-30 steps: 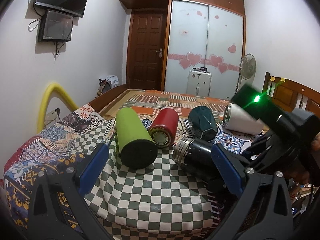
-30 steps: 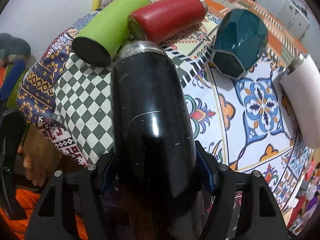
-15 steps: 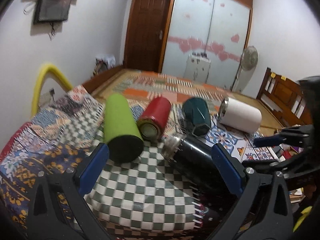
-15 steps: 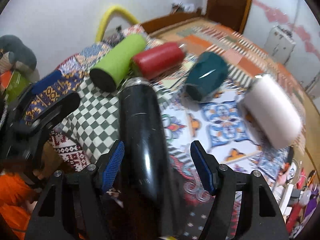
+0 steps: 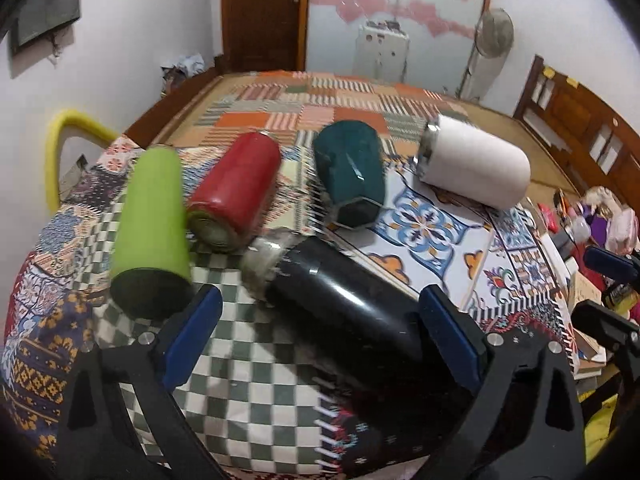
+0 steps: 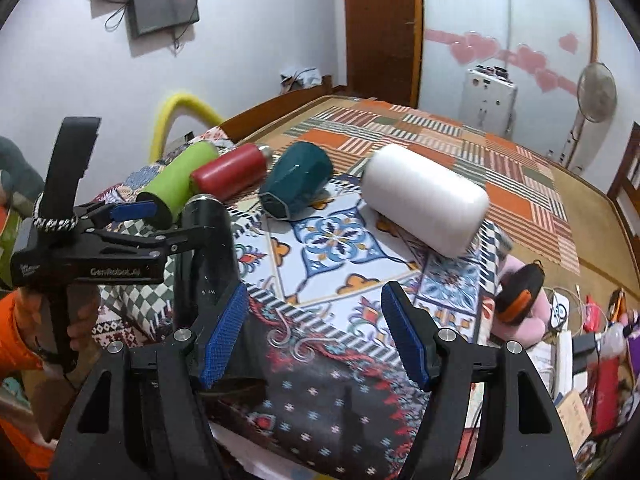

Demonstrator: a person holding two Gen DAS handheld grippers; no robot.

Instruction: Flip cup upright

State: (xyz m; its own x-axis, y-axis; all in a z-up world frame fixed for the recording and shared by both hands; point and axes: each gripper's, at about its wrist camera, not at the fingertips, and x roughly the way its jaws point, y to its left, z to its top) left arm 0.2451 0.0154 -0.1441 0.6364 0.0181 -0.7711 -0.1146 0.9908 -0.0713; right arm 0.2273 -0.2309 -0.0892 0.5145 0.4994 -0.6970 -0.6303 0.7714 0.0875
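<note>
Black and glossy, the long cylindrical metal flask (image 5: 352, 304) is lying on its side on the near part of the patterned tablecloth (image 5: 424, 220), its silver-rimmed mouth pointing far-left and its base toward the near edge. The left gripper (image 5: 320, 336) is hovering over it with blue-padded fingers (image 5: 448, 332) spread wide; the flask is lying between them, and the right pad is sitting just beside its near end, though blur is making it hard to say whether it is touching. In the right wrist view the right gripper (image 6: 312, 336) is standing off to the right of the flask (image 6: 206, 256), fingers (image 6: 404, 336) spread apart and gripping nothing, with only bare cloth between them.

Four more cups are lying on their sides farther back. At the far left a lime-green cylindrical tumbler (image 5: 152, 224) is resting with its dark base facing near, and a red metal tumbler (image 5: 236, 192) is lying just beside it on the right. A dark teal faceted cup (image 5: 350, 178) is lying near the middle, and a white cylindrical tumbler with a steel rim (image 5: 476, 168) is lying at the far right, apart from the teal one.
</note>
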